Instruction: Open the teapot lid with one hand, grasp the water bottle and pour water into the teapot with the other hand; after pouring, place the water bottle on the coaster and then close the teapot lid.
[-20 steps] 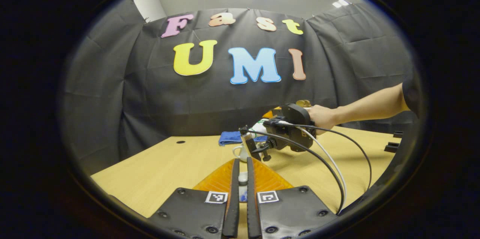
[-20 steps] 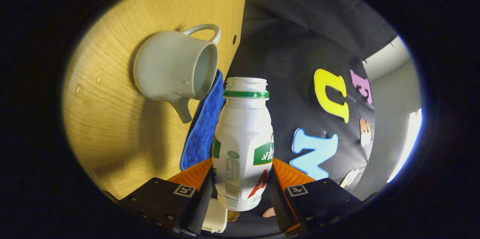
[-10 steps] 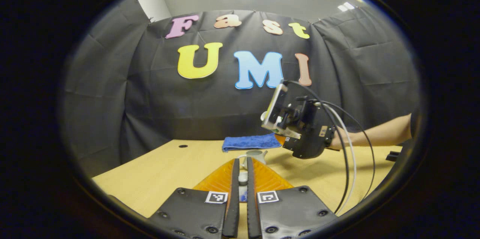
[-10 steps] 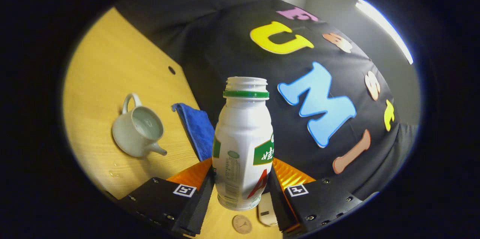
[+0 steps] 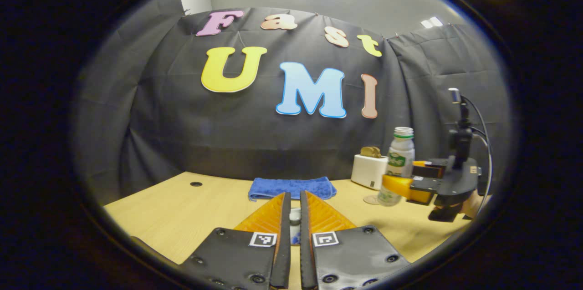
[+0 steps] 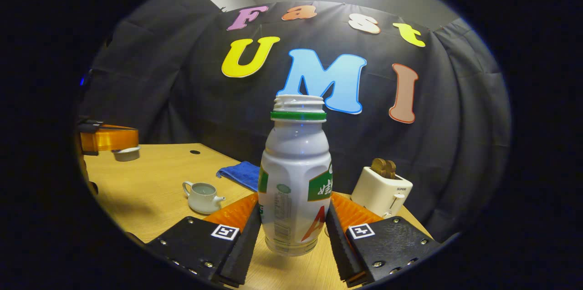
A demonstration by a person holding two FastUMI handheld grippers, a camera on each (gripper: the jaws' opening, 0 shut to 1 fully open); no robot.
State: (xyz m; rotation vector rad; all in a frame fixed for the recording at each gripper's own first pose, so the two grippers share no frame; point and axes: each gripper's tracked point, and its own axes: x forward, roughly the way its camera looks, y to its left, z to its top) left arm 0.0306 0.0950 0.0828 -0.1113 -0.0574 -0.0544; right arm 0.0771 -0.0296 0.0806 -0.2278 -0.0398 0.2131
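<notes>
Pale wooden bench [image 6: 150,190] backed by a black cloth wall, ceiling lights above. Going by the right gripper view, from the left: left gripper [image 6: 123,142] raised over the bench's left edge, fingers pinched almost together on the small white teapot lid [image 6: 126,154], held in the air and well apart from the pot; seen in the left gripper view as a narrow slit between the fingers with the lid's knob caught in it. Next, teapot [image 6: 203,196] standing open near the middle of the bench, handle to the left, spout to the right, water visible inside; nothing standing between pot and lid. Behind it, blue cloth [image 6: 237,174] folded along the far edge. Then water bottle [image 6: 296,190], upright, uncapped, green ring under the mouth; right gripper [image 6: 294,217] closed on its lower half, one finger pressing each side. In the left gripper view, flat round coaster [image 5: 370,200] by the bottle's base toward the right end of the bench; touching or not, cannot tell. Farthest right, white toaster [image 6: 381,192] by the far edge just behind the bottle, brown toast [image 6: 383,168] sticking out of the top.
</notes>
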